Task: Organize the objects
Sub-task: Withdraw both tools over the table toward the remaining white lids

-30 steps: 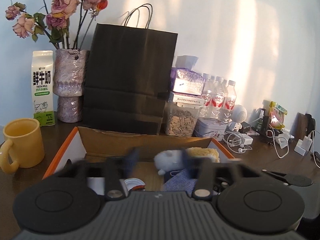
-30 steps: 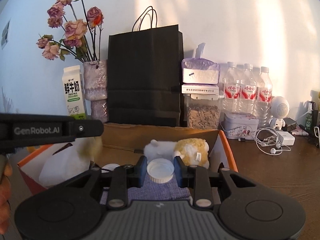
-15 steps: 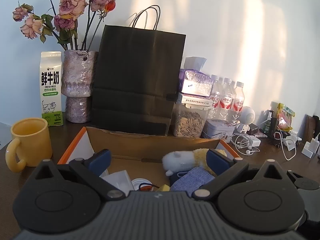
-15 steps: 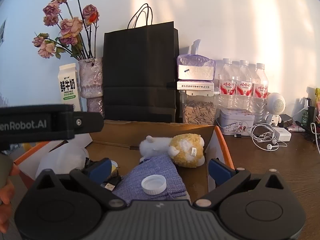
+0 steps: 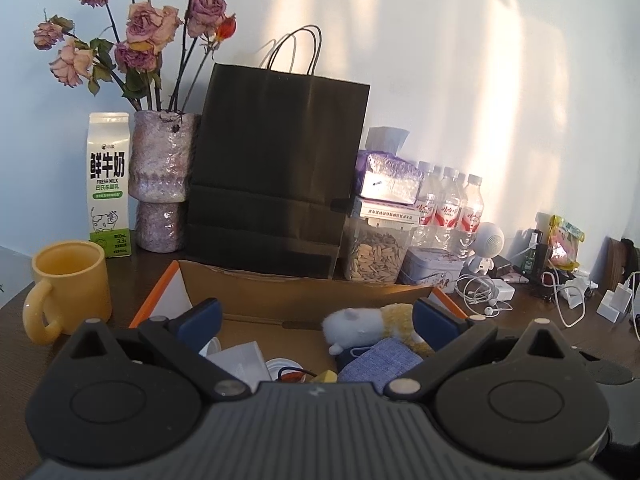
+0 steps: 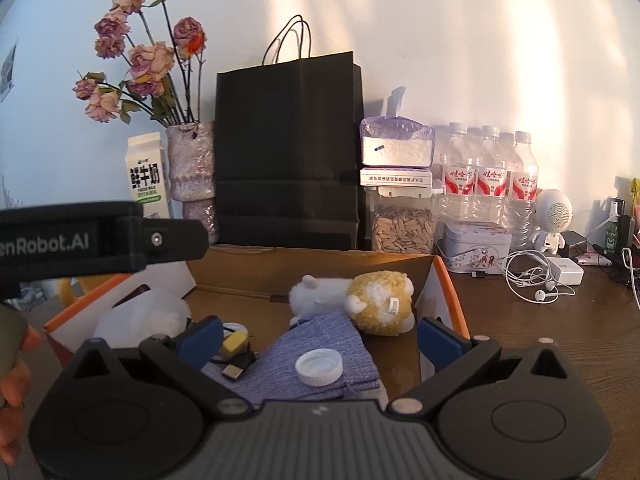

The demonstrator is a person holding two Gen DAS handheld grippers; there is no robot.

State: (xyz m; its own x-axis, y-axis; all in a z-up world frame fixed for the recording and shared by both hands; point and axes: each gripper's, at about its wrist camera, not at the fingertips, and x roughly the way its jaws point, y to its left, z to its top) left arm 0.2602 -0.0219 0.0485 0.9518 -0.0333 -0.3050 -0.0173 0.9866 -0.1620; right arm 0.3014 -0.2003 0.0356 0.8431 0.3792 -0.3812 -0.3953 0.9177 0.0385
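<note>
An open cardboard box with orange edges holds a white and yellow plush toy, a blue cloth pouch, a white bottle cap lying on the pouch, a USB plug, a small yellow piece and a white plastic bag. My right gripper is open and empty just above the cap. My left gripper is open and empty over the same box, above the plush toy and pouch. The left gripper's body shows at the left of the right wrist view.
Behind the box stand a black paper bag, a milk carton, a vase of dried roses, a seed jar, water bottles and a tin. A yellow mug is left of the box. Cables and earphones lie to the right.
My right gripper opened and dropped the white cap onto the blue pouch, then drew back. My left gripper also opened and rose a little.
</note>
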